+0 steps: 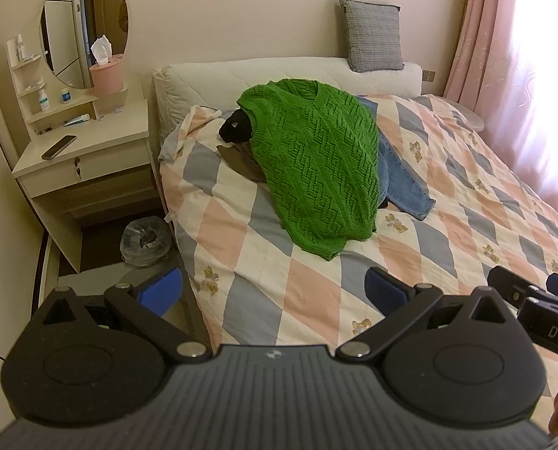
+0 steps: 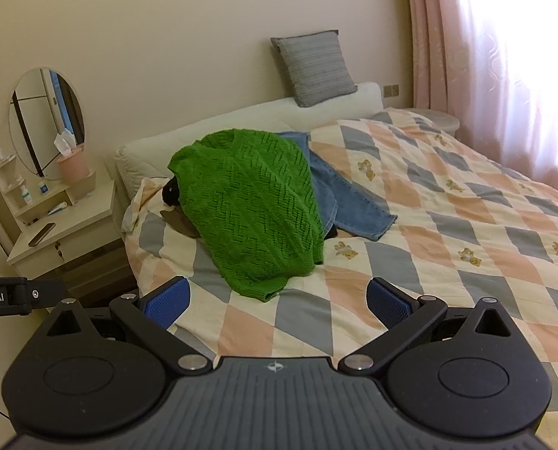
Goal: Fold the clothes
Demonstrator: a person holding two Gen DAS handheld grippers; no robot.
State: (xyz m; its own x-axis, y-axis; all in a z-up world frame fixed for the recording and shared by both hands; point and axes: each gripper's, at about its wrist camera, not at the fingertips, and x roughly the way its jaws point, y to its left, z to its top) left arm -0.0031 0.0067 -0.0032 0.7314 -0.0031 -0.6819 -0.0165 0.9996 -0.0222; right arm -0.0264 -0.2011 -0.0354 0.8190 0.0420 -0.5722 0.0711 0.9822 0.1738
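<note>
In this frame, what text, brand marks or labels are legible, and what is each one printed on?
"DAS": white letters on the right gripper body, cut off at the left wrist view's edge.
"bot.AI": white letters on the left gripper's black arm, start cut off in the right wrist view.
Bottles on the vanity shelf: labels too small to read.
Green sweater, jeans, quilt: no text.

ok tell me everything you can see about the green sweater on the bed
The green sweater is a chunky knit with an openwork zigzag pattern and a ribbed neckline and hem. It looks sleeveless, though that is hard to confirm. It lies unfolded, draped and humped over a pile of clothes on the patchwork quilt near the headboard, neckline toward the headboard, hem toward the camera. It covers part of the blue jeans, a black garment and a brown garment. Neither gripper touches it.
</note>
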